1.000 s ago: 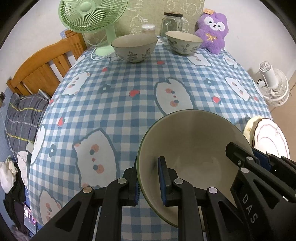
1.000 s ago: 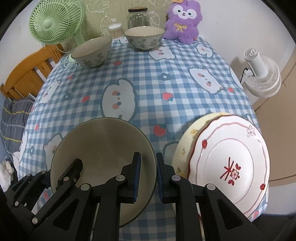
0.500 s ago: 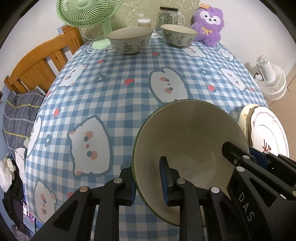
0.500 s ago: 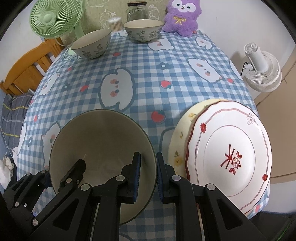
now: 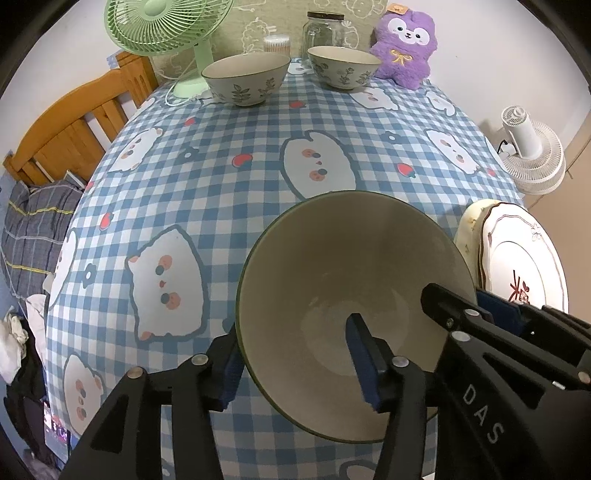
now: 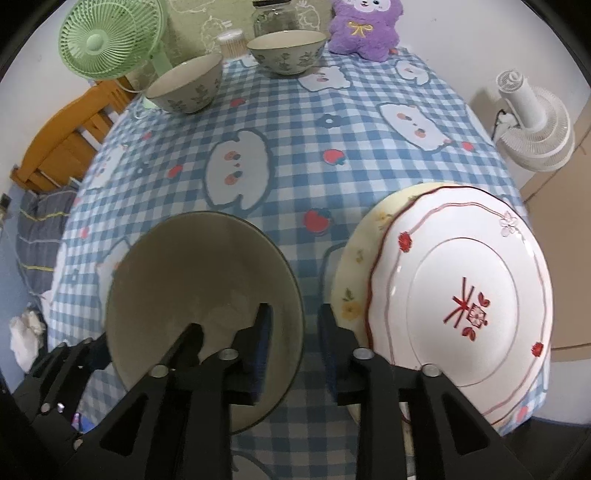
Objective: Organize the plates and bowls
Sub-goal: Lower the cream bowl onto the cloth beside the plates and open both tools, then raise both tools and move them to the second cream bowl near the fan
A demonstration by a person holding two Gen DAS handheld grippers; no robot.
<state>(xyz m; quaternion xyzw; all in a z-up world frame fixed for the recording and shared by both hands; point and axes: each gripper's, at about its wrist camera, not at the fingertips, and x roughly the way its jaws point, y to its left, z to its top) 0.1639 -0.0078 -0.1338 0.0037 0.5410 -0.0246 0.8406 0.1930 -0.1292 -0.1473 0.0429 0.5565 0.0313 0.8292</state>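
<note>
A large grey-green bowl (image 5: 354, 280) (image 6: 199, 280) stands on the checked tablecloth near the front edge. My left gripper (image 5: 295, 365) straddles its left rim with jaws opening, one pad outside and one inside, and the inner pad is clear of the wall. My right gripper (image 6: 295, 338) straddles the right rim, also opening, with a gap at the outer pad. To the right, a white plate with red marks (image 6: 461, 295) (image 5: 521, 266) lies on a yellowish plate (image 6: 354, 266). Two flowered bowls (image 5: 245, 79) (image 5: 343, 70) stand at the far end.
A green fan (image 5: 166, 26), a glass jar (image 5: 323, 27) and a purple plush toy (image 5: 404, 44) line the table's back. A white fan (image 6: 535, 122) stands on the floor at the right. A wooden frame (image 5: 74, 129) is at the left. The tablecloth's middle (image 5: 258, 166) is bare.
Both grippers were shut on the large bowl's rim, left and right. Now both pairs of jaws have spread and let the rim go. The bowl has stayed in place.
</note>
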